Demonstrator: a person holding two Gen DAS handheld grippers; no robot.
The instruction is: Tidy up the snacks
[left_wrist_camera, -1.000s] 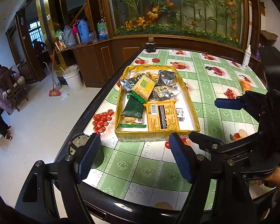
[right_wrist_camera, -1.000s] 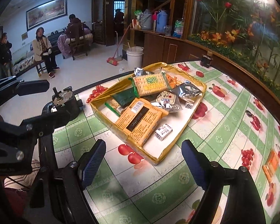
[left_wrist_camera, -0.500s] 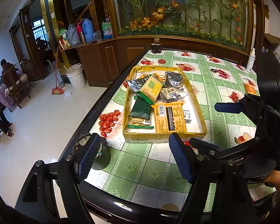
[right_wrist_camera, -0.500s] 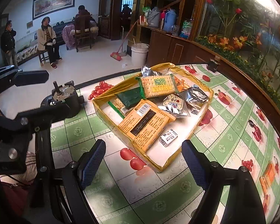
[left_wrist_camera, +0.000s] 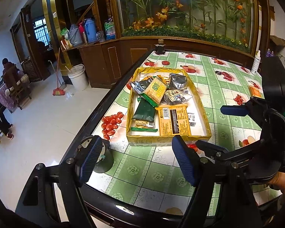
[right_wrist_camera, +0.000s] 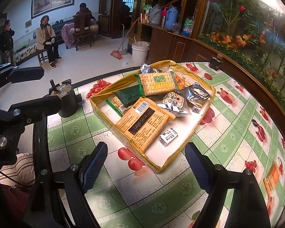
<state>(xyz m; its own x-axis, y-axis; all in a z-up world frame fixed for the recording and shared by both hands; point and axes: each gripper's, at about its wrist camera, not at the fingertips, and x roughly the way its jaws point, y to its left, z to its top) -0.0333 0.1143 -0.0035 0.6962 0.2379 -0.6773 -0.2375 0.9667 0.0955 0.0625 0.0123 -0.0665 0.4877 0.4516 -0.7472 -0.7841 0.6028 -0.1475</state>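
Most of the snacks already lie in the yellow box (left_wrist_camera: 203,104) on the counter (left_wrist_camera: 142,171), but one orange packet (right_wrist_camera: 272,174) sits alone far off to the right, so the job looks nearly done. The left gripper (left_wrist_camera: 136,157) and the right gripper (right_wrist_camera: 146,163) both hang empty with fingers spread wide, and the box is just ahead of them.
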